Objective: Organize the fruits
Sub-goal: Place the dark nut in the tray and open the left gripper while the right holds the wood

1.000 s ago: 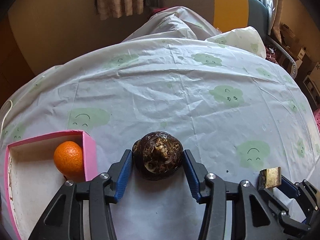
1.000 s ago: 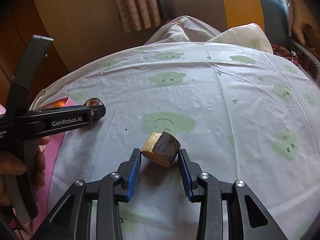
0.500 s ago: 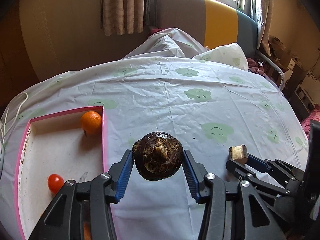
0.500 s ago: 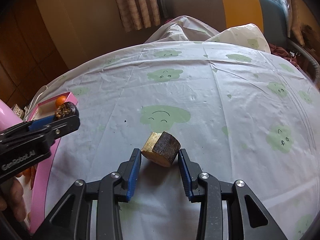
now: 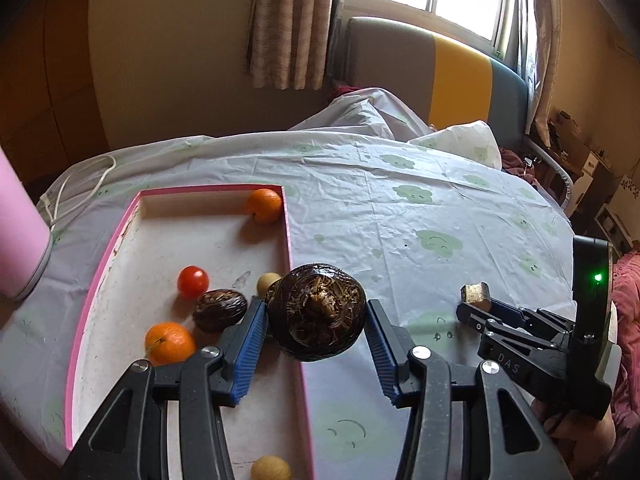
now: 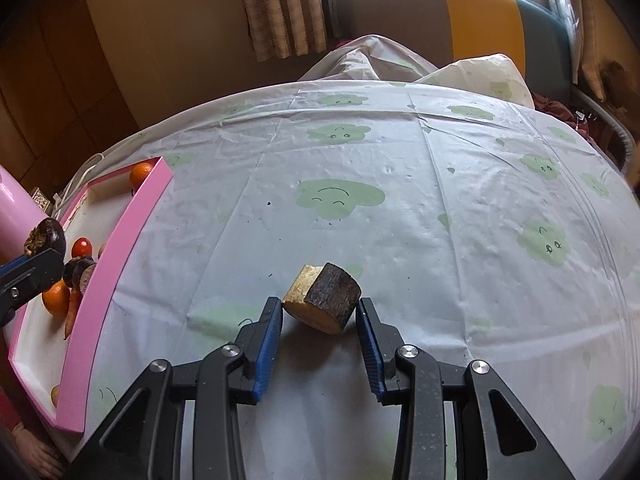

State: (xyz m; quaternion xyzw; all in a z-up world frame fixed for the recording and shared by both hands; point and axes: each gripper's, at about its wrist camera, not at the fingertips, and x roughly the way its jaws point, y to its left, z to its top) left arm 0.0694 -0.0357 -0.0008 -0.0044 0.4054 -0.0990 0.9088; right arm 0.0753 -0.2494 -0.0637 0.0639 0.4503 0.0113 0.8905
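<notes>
My left gripper (image 5: 315,325) is shut on a dark brown, fibrous round fruit (image 5: 316,311), held in the air above the right wall of the pink tray (image 5: 289,236). The tray holds two oranges (image 5: 264,205), a red tomato (image 5: 193,281), a second dark fruit (image 5: 219,310) and small tan fruits (image 5: 269,282). My right gripper (image 6: 319,318) is shut on a cut brown chunk with a pale face (image 6: 324,296), held above the tablecloth right of the tray (image 6: 132,216). The left gripper's fruit shows at the left edge of the right wrist view (image 6: 44,236).
The round table has a white cloth with green cloud faces (image 6: 340,198). A pink cylinder (image 5: 18,232) stands left of the tray beside a white cable (image 5: 80,184). A carrot (image 6: 72,312) lies in the tray. A sofa (image 5: 440,80) stands behind the table.
My left gripper has risen and drawn back with the dark fruit, bringing the whole tray into view below it. My right gripper has kept its chunk and barely moved.
</notes>
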